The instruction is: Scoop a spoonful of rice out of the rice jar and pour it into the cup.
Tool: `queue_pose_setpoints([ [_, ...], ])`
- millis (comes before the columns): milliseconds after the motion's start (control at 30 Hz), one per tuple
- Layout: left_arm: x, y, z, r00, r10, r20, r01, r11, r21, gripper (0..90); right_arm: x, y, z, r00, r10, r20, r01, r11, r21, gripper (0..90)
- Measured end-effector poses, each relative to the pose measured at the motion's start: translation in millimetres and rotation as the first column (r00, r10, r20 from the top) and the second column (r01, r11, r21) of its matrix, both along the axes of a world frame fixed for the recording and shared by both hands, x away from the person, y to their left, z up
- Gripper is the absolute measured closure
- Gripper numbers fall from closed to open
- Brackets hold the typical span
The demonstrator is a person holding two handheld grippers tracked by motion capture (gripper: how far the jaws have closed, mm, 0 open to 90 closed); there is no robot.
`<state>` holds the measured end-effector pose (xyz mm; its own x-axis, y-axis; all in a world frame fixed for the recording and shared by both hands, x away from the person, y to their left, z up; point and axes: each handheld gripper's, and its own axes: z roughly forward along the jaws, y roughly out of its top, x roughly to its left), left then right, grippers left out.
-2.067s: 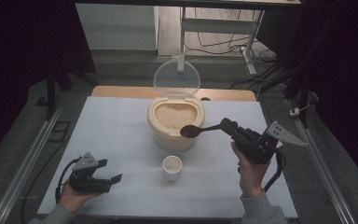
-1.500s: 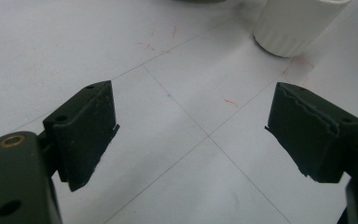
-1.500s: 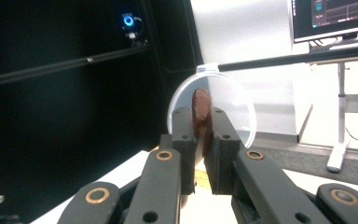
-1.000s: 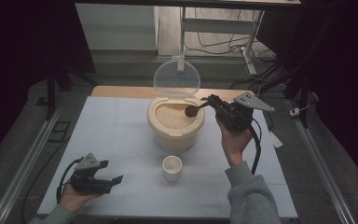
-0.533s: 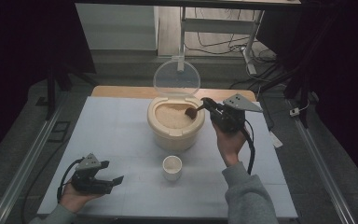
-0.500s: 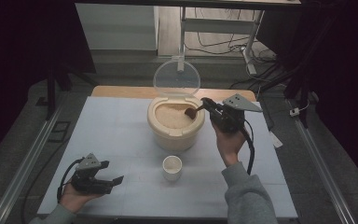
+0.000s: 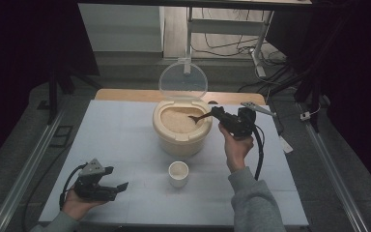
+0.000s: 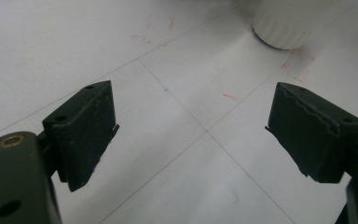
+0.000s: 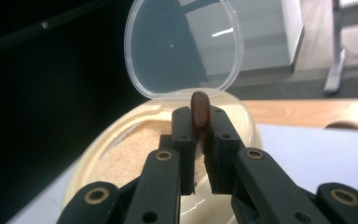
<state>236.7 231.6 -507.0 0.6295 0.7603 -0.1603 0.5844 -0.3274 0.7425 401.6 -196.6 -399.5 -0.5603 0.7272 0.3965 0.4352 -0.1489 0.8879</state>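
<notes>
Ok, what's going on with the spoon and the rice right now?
Right gripper shut on spoon, bowl end over rice. Left gripper open, resting on table. Lid up, nothing blocking.

Dark brown wooden spoon (image 7: 200, 116) clamped by its handle, bowl dipped onto the grain inside a cream round plastic container (image 7: 181, 141) at mid-table. Seen edge-on in the right gripper view (image 9: 199, 109). Container filled with pale tan grain (image 7: 176, 121), its clear hinged lid (image 7: 183, 81) standing upright at the back. Small white cup (image 7: 178, 173) upright just in front of it.
</notes>
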Motion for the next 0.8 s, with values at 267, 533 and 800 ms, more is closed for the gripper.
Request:
queue_pose_setpoints([
  [267, 0.6, -0.6, -0.5, 1.0000, -0.003, 0.000, 0.003, 1.0000, 0.003, 15.2, 4.4, -6.2, -2.7, 0.9948, -0.012, -0.101, 0.024, 0.993, 0.118, 83.3],
  [533, 0.3, -1.0, 0.3, 1.0000, -0.005, 0.005, 0.005, 1.0000, 0.006, 15.2, 7.6, -17.9, -6.4, 0.9783, -0.034, -0.205, 0.083, 0.968, 0.236, 83.4],
  [800, 0.2, -2.2, 0.4, 0.9999, -0.006, 0.010, 0.006, 0.9998, 0.017, 15.3, 9.0, -27.6, -7.8, 0.9615, -0.015, -0.274, 0.107, 0.941, 0.322, 83.4],
])
